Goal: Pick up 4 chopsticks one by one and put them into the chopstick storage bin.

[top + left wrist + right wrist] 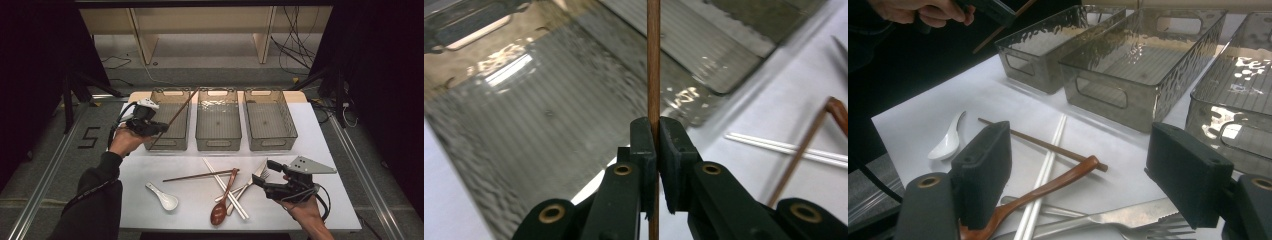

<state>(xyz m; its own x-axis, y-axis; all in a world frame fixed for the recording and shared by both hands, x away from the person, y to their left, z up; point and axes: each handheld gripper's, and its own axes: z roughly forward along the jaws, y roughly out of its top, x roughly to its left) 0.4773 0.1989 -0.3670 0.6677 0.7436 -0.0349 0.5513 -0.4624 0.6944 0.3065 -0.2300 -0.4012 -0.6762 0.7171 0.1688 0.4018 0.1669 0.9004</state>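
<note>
My left gripper (159, 127) is shut on a brown chopstick (180, 111) and holds it slanted over the left clear bin (165, 145). In the left gripper view the pads (644, 145) pinch the stick (653, 60) above the bin's ribbed floor (549, 115). My right gripper (264, 176) stands open at the front right, just beside the pile of cutlery. Its wide jaws (1083, 172) frame a wooden spoon (1048, 187), with nothing gripped.
On the white table lie a second brown chopstick (200, 176), a pair of white chopsticks (225, 189), a wooden spoon (224, 200), a white ceramic spoon (162, 196), and a fork and knife (252, 181). A middle bin (218, 142) and a right bin (272, 142) stand behind.
</note>
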